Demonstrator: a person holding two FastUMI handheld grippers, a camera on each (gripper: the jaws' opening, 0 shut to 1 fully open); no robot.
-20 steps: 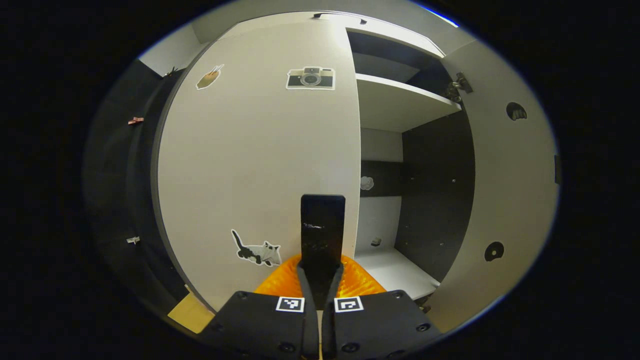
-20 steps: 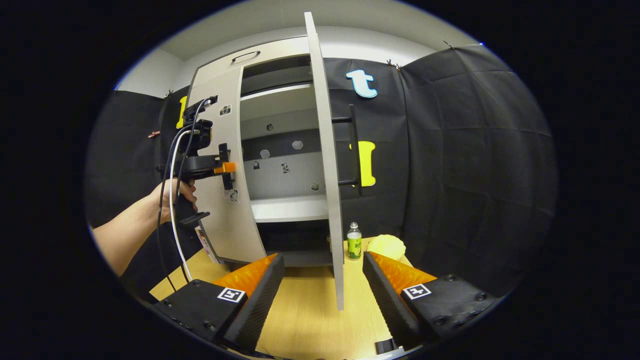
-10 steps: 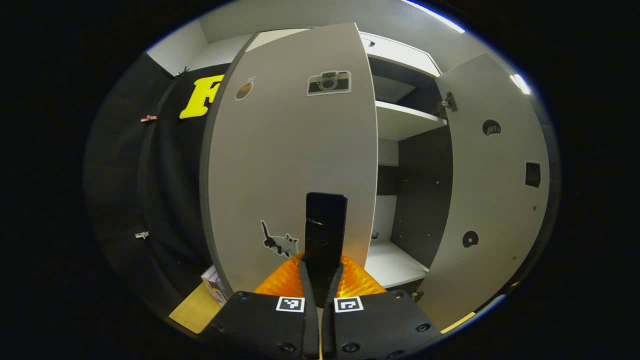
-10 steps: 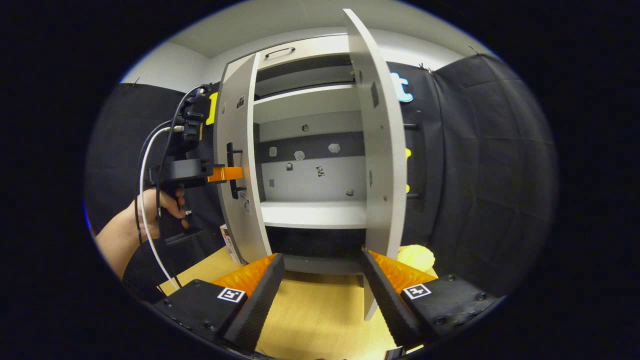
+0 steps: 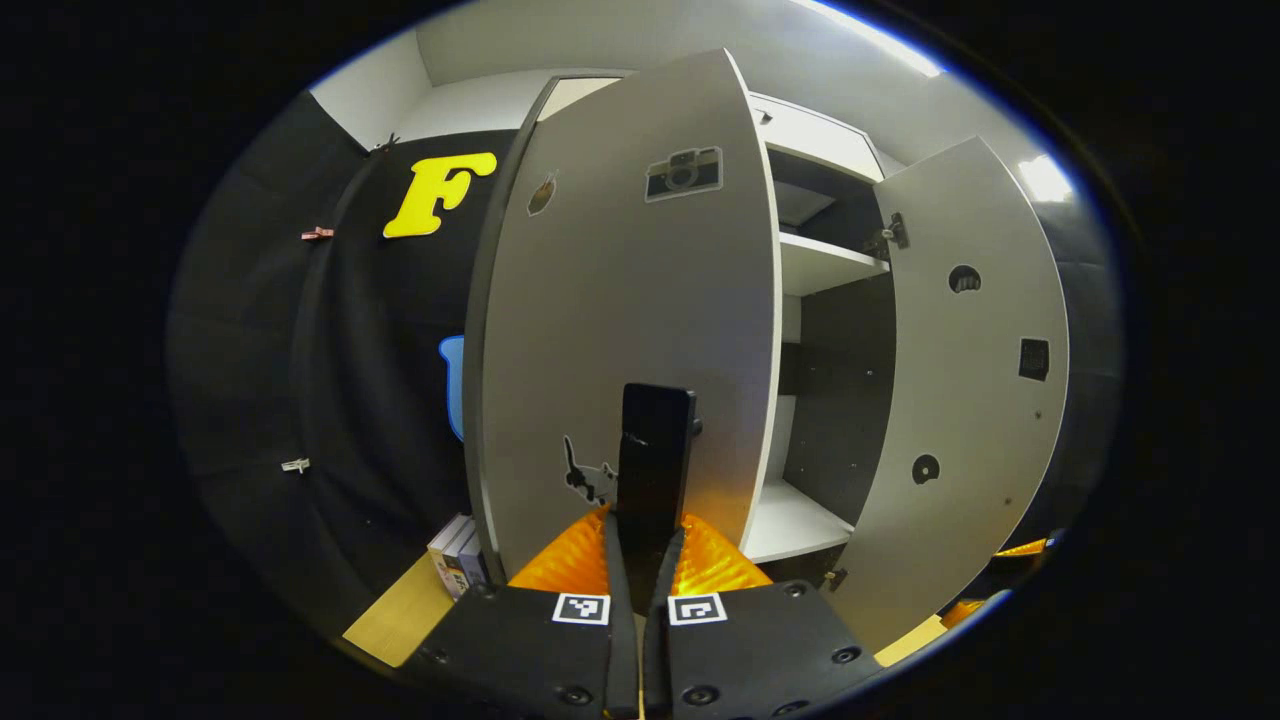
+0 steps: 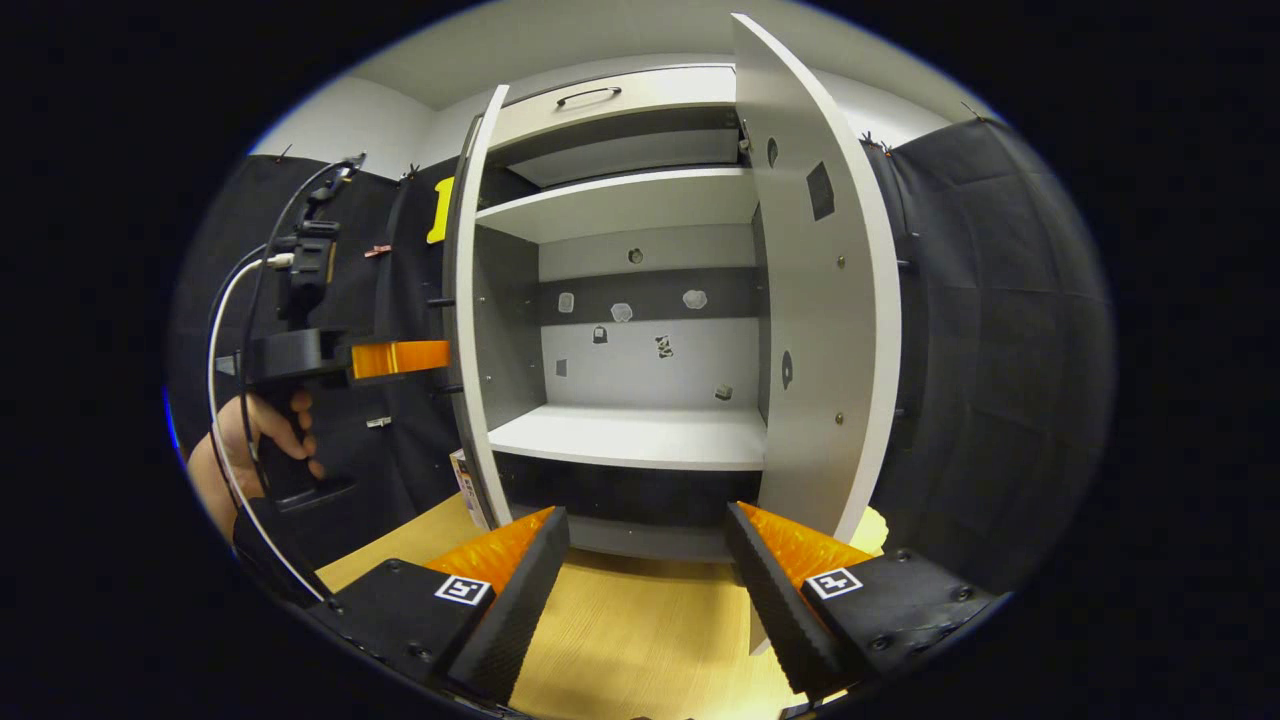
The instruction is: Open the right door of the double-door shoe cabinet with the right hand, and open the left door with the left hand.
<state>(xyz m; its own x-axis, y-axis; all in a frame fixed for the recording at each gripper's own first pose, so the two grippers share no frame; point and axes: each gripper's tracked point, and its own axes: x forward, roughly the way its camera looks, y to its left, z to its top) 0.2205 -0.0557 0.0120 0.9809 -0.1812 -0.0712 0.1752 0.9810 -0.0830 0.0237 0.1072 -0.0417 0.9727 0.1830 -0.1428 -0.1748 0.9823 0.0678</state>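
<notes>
The shoe cabinet [image 6: 630,435] stands with both doors swung out, its pale shelves bare. In the left gripper view my left gripper [image 5: 645,528] is shut on the dark bar handle [image 5: 655,450] of the left door [image 5: 620,330], whose outer face carries stickers. The right door [image 5: 965,400] hangs open beyond it. In the right gripper view the left door [image 6: 463,300] is nearly edge-on, and a hand [image 6: 225,460] holds the left gripper [image 6: 440,356] against its outer side. My right gripper [image 6: 645,560] is open over the table, clear of the right door [image 6: 825,330].
The cabinet rests on a wooden table [image 6: 640,640]. Above the shelves is a drawer front with a handle [image 6: 600,95]. A few books [image 5: 455,555] stand left of the cabinet. A yellow object [image 6: 872,525] lies behind the right door. Black cloth walls surround everything.
The left door has swung much further out, with the left gripper shut on its handle. The right door now shows its inner face in the right gripper view. The right gripper stays open.
</notes>
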